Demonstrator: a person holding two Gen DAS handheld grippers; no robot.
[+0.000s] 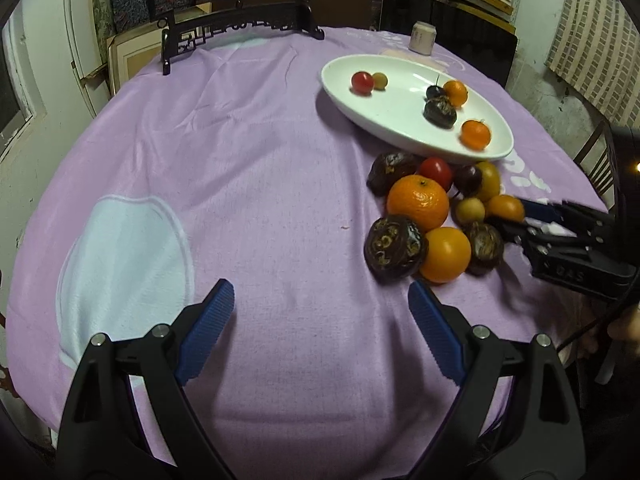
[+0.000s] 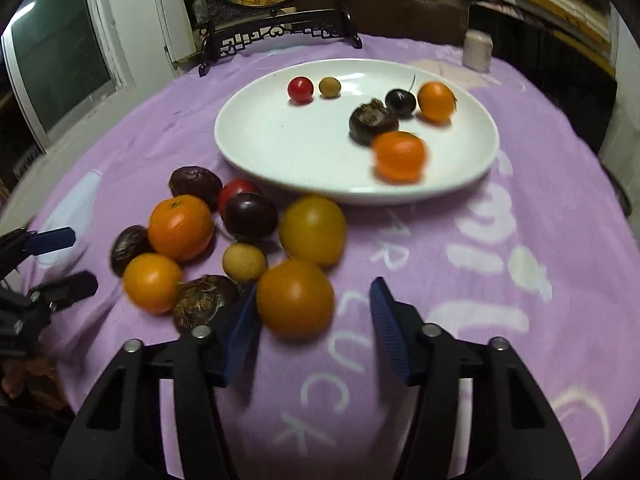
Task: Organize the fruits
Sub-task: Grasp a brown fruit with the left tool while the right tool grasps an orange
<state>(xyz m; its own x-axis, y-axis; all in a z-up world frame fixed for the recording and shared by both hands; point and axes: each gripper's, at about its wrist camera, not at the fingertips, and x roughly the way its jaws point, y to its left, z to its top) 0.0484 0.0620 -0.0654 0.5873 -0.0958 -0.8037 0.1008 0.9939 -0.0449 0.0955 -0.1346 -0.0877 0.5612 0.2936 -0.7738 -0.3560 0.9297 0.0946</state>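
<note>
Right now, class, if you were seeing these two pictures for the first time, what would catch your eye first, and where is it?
The bright heap of fruit on the purple cloth stands out first, lying just in front of the white oval plate. The plate holds six smaller fruits. Next comes the right gripper, its jaws either side of an orange fruit at the heap's near edge.

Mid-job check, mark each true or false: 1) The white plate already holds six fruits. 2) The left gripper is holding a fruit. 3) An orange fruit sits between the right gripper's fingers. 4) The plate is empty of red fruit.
1) White plate holds six fruits: true.
2) Left gripper holds a fruit: false; it is open over bare cloth.
3) Orange fruit between the right gripper fingers: true.
4) No red fruit on plate: false; a red fruit lies there.
</note>
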